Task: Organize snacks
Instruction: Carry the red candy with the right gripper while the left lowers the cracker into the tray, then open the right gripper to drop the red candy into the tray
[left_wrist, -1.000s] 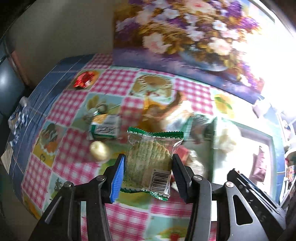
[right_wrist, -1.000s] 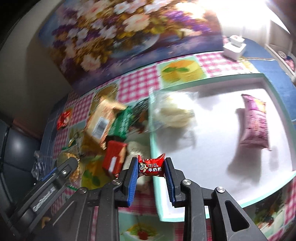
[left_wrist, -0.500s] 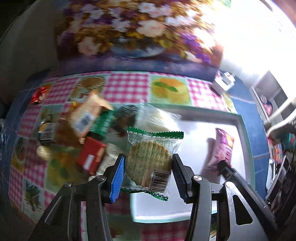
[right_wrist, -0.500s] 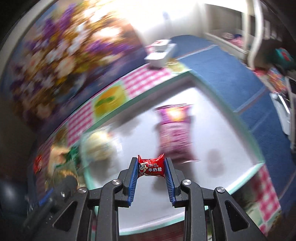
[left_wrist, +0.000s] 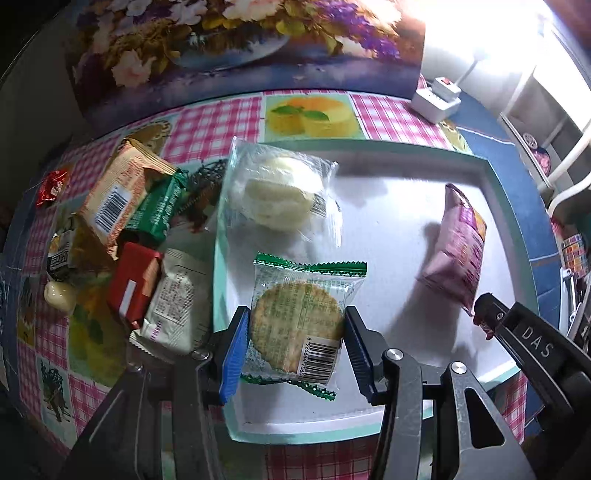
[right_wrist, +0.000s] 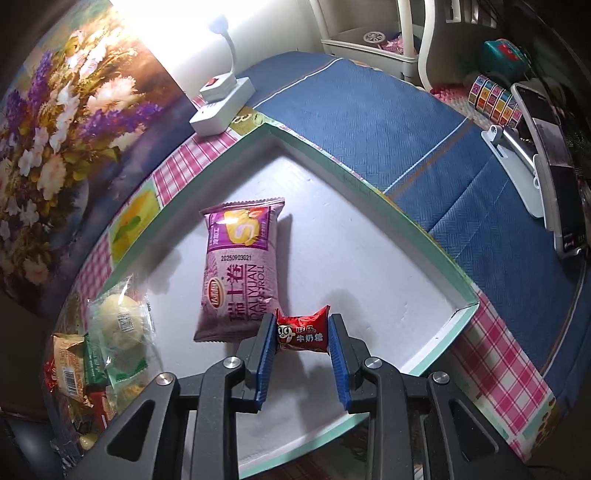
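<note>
Left gripper (left_wrist: 297, 334) jaws clamp cracker packet (left_wrist: 301, 321); right gripper (right_wrist: 302, 341), steeply down, pinches red candy (right_wrist: 303, 329).

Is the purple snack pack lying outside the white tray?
No, the purple snack pack lies flat on the floor of the white tray, inside its green rim.

Purple snack pack (right_wrist: 240, 269): "20250903621", "DALIYUAN", "ROLL" partly hidden. Cracker pkt (left_wrist: 299, 321) barcode: digits "6 926664 7060", rest unclear. Right gripper (left_wrist: 532, 343) arm: "DAS". Red candy (right_wrist: 303, 332): Chinese chars.
</note>
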